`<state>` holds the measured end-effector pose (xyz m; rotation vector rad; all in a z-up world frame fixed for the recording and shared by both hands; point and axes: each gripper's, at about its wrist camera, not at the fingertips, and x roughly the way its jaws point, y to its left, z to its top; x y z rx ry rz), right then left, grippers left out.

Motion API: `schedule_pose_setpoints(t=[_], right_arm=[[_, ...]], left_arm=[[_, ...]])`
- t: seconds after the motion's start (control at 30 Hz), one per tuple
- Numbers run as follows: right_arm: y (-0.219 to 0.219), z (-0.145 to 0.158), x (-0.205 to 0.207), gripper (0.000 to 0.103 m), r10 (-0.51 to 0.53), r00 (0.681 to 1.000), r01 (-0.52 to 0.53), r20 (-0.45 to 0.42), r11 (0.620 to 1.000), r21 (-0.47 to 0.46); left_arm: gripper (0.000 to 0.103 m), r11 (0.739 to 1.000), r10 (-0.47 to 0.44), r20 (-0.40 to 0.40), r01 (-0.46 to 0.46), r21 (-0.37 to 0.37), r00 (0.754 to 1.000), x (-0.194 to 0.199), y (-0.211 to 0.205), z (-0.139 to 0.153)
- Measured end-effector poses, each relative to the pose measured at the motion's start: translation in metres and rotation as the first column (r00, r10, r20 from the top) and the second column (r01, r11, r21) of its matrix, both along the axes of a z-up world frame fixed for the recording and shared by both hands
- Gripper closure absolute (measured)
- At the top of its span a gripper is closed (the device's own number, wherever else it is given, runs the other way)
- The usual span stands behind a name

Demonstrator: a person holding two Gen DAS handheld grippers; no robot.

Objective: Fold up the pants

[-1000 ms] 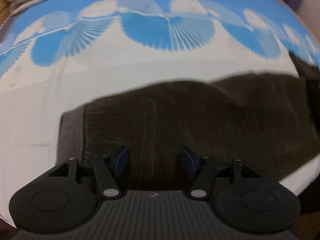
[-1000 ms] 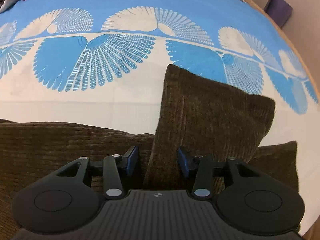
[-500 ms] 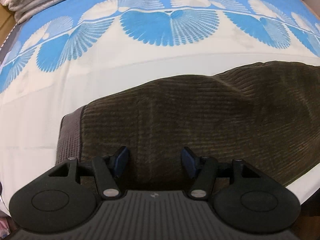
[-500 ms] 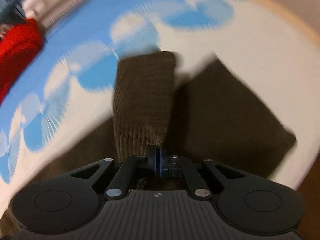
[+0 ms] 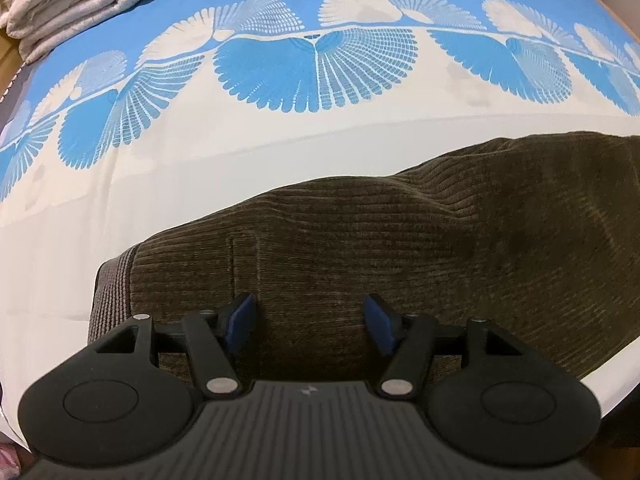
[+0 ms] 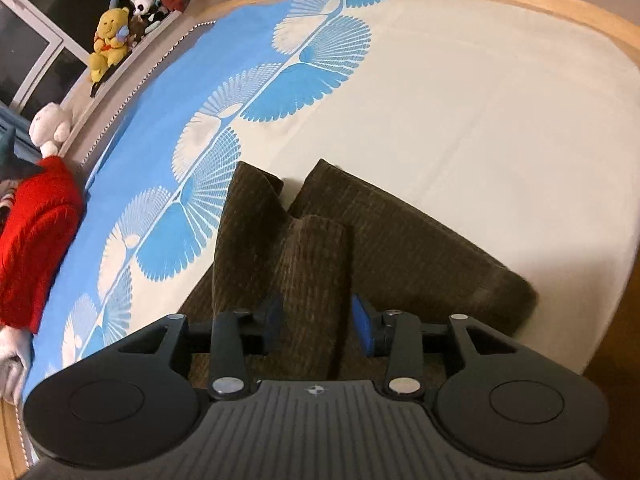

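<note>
Brown corduroy pants lying on the bed sheet, the blue-and-white one, waistband end toward the left gripper. That one's spread wide, pads hovering over the cloth w/ nothing pinched btwn them, pointing steeply down at the hip area.

Right gripper now: jaws opening, and a raised ridge of leg fabric stands btwn the blue pads. Pads look just clear of the cloth, so I'd call it released, not clamped. Leg ends fan out beyond it, one cuff splayed toward the blue print, the other leg lying over the white part.

What can go wrong from here, imo:
- That ridge is propped up only by its own stiffness. As the jaws part it may slump sideways and the two legs end up crossed, not stacked, so any fold after comes out crooked
- Pad could snag the corduroy ribs on the way out and drag the leg off line
- Pants sit near the bed's front edge; a tug that way could slide the lower leg over the side
- Left gripper has no hold on the waist, so nothing anchors it if the right one pulls

Red garment and plush toys well apart, no issue there
</note>
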<state>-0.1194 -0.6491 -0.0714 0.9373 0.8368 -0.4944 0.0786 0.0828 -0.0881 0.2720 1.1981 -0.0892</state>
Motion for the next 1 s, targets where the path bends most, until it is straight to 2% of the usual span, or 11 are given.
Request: schedule_pose_setpoints(t=[0.1,0.33,0.43,0.47,0.5,0.57,0.63,0.77,0.83,0.87,1.0], right_arm=[[-0.002,-0.016,0.010,0.062,-0.032,0.999,0.032,0.003,0.999,0.012],[-0.002,-0.059,0.048,0.063,-0.054,0.992,0.056,-0.115,0.998,0.013],[0.009,-0.046,0.064,0.082,0.014,0.996,-0.021,-0.090,0.996,-0.085],[0.013,-0.045,0.068,0.094,0.030,0.994,-0.041,-0.104,0.994,-0.101],[0.015,-0.043,0.068,0.097,0.030,0.994,-0.041,-0.105,0.993,-0.108],[0.017,-0.029,0.062,0.100,-0.018,0.997,0.005,-0.079,0.988,-0.157],[0.017,-0.002,0.048,0.101,-0.080,0.997,0.080,0.008,0.974,-0.212],[0.025,0.053,0.000,0.101,-0.217,0.964,0.259,0.156,0.906,-0.335],[0.022,0.057,-0.015,0.101,-0.271,0.957,0.291,0.109,0.880,-0.375],[0.016,0.049,-0.019,0.101,-0.281,0.959,0.280,0.049,0.895,-0.348],[-0.007,-0.012,-0.031,0.100,-0.281,0.929,0.259,-0.241,0.959,-0.118]], left_arm=[[0.036,1.000,-0.002,-0.003,0.002,0.002,1.000,0.001,0.001,-0.002],[0.036,1.000,-0.004,-0.008,0.004,-0.017,1.000,0.001,0.015,-0.003],[0.036,1.000,0.005,-0.001,-0.005,-0.018,1.000,0.001,0.021,-0.001],[0.036,1.000,0.017,-0.001,-0.017,-0.022,1.000,0.002,0.023,0.000],[0.036,0.999,0.028,0.000,-0.028,-0.026,1.000,0.003,0.024,0.001],[0.036,0.999,0.031,0.009,-0.031,-0.032,0.999,0.003,0.022,0.003],[0.036,0.999,0.017,0.015,-0.017,-0.035,1.000,0.002,0.018,0.004],[0.036,0.999,-0.003,0.023,0.004,-0.034,1.000,-0.001,0.010,0.006],[0.036,0.999,-0.023,0.014,0.024,-0.029,1.000,-0.003,0.005,0.004],[0.036,0.999,-0.037,0.010,0.038,-0.021,0.999,-0.004,0.003,0.003],[0.036,0.997,-0.076,-0.012,0.076,0.007,0.997,-0.012,-0.001,-0.003]])
